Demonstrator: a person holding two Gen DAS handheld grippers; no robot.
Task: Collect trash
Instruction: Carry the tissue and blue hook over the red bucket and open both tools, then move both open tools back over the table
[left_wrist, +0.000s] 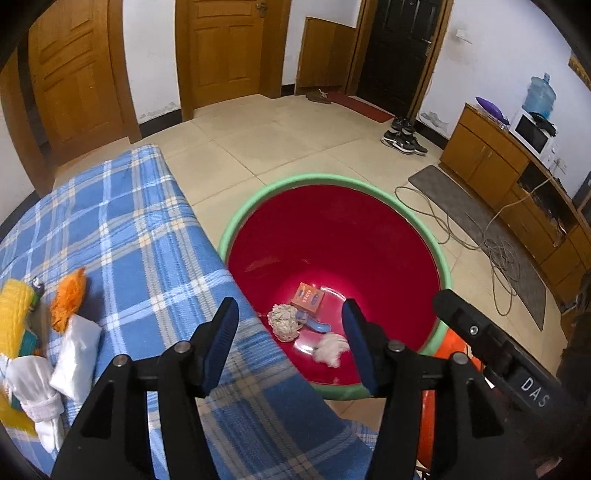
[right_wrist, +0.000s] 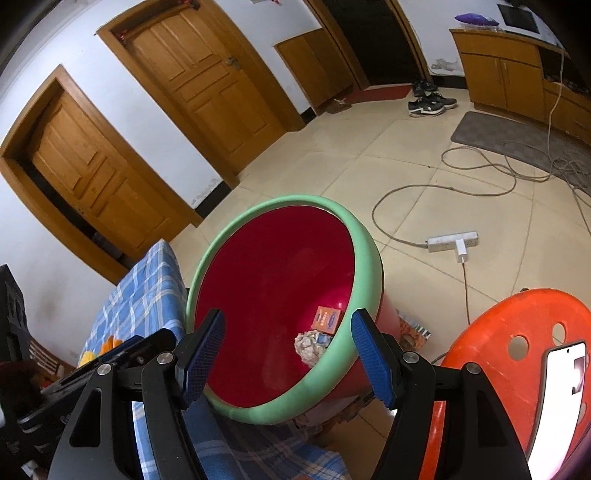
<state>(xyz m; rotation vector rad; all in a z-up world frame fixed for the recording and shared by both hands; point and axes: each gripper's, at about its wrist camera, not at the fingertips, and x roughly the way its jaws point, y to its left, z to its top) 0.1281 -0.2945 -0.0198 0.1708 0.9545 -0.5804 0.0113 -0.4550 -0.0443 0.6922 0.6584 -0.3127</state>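
A red bin with a green rim (left_wrist: 255, 201) stands on the floor beside a blue plaid cloth (left_wrist: 129, 221). Inside lie an orange box (left_wrist: 308, 297), a crumpled paper ball (left_wrist: 283, 320), a blue item (left_wrist: 317, 325) and a white wad (left_wrist: 331, 349). My left gripper (left_wrist: 290, 338) is open and empty above the bin's near rim. On the cloth at left lie an orange wrapper (left_wrist: 68, 297), a white packet (left_wrist: 75, 356), a white wad (left_wrist: 35, 387) and a yellow item (left_wrist: 13, 317). My right gripper (right_wrist: 286, 356) is open and empty over the bin (right_wrist: 364, 266); the box (right_wrist: 327, 318) and paper ball (right_wrist: 308, 345) show inside.
An orange plastic stool (right_wrist: 517, 354) with a phone (right_wrist: 557, 398) on it stands right of the bin. A power strip (right_wrist: 452, 240) and cables (right_wrist: 480, 162) lie on the tiled floor. Wooden doors (left_wrist: 221, 48), shoes (left_wrist: 404, 142), a grey mat (left_wrist: 480, 236) and cabinets (left_wrist: 487, 158) lie beyond.
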